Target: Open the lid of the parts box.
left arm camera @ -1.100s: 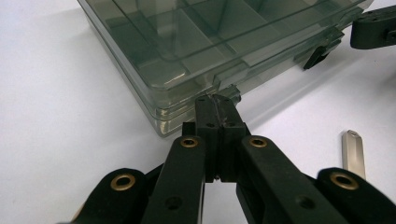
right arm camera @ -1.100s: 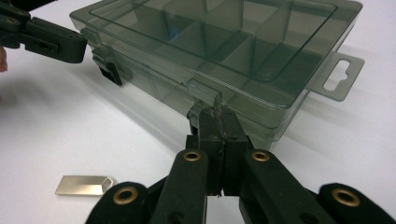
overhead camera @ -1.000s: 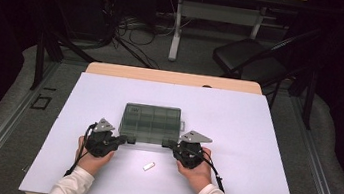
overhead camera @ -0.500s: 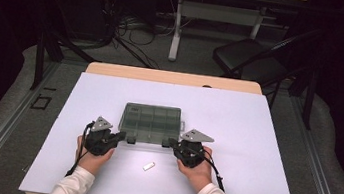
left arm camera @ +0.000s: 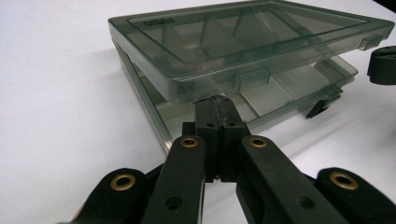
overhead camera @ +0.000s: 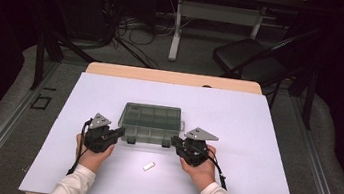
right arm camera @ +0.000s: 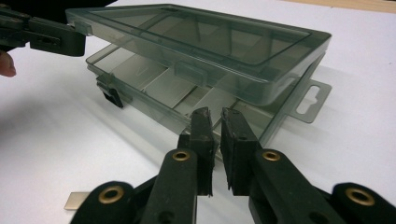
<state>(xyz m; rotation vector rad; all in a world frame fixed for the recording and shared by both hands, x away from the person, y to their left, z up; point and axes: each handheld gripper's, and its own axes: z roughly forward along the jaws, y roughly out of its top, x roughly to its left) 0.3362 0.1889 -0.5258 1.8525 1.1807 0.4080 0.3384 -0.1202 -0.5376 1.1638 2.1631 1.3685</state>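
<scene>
High view, left side: left gripper [overhead camera: 120, 132] sits in the person's left hand [overhead camera: 92, 151] toward the near left of the tabletop [overhead camera: 265, 139], its tip at the near left corner of the box [overhead camera: 152, 123].
Left gripper, state: in the left gripper view its jaws are pressed together, tips pushed under the front edge of the lid [left arm camera: 243, 37]; whether they touch the lid I cannot tell.
Box, place: smoky clear compartment box, middle of the tabletop, a little nearer the person's edge than the far edge, between the two grippers.
Box, lid: raised at the front, hinged at the back; a gap shows between lid and base [left arm camera: 280, 93] in both gripper views.
Box, inside: dividers visible through the plastic; contents cannot be made out.
Box, tab: a hanging tab [right arm camera: 312, 100] sticks out from the side of the base in the right gripper view.
Small piece: a pale little block [overhead camera: 149, 166] lies on the tabletop near the front edge, between the hands, apart from the box.
Right side: right gripper [overhead camera: 174, 142] in the right hand [overhead camera: 200, 167], tip at the near right corner of the box.
Right gripper, state: jaws have just been opening and stand a little apart, nothing between them, tips just before the base's front wall.
</scene>
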